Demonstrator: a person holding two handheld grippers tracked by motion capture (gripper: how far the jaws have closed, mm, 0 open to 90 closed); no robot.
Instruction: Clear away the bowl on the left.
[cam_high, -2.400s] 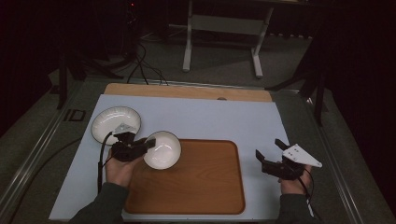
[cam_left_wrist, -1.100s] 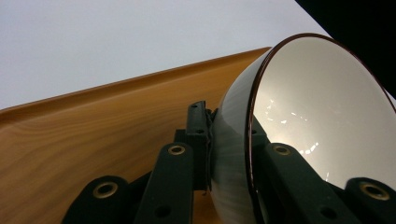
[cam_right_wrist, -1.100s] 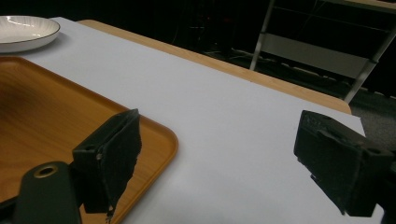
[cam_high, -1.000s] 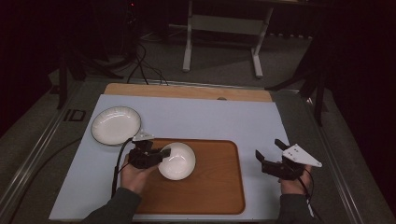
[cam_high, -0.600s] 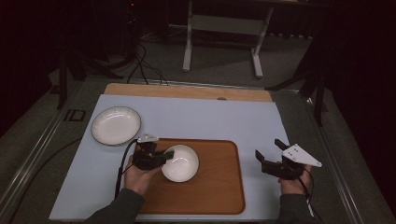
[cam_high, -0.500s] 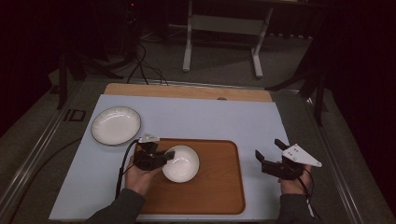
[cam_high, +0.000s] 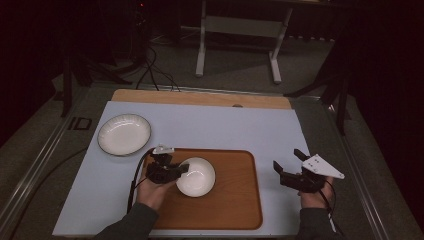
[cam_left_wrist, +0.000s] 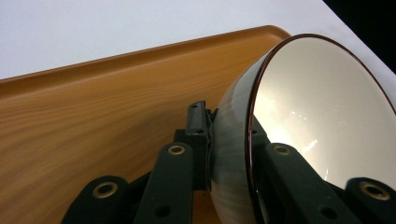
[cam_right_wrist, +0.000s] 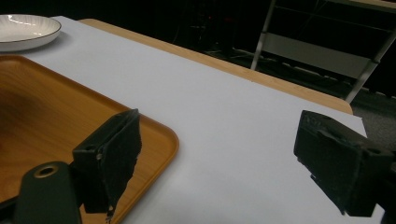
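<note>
High view, bowl: my white bowl (cam_high: 196, 176) sits over the left half of the wooden tray (cam_high: 235, 200).
Left gripper: my left gripper (cam_high: 172, 172) pinches the bowl's rim, one jaw inside, one outside.
Right gripper: my right gripper (cam_high: 288, 166) hovers right of the tray, jaws spread wide, holding nothing.
Plate: a white plate (cam_high: 124, 134) lies well apart on the mat (cam_high: 225, 125).

We see the bowl (cam_left_wrist: 327, 116) as glazed ceramic, glossy cream inside with a thin dark rim and a smooth grey brushed-looking outside, clamped in the matt black plastic jaws of the left gripper (cam_left_wrist: 229, 154) with brass-coloured rivets. Under the bowl, the tray (cam_left_wrist: 93, 116) shows a smooth, satin wood grain. Beside the tray, the table cover (cam_right_wrist: 224, 121) looks matt and pale, and the plate (cam_high: 124, 134) shines like glazed white ceramic.
</note>
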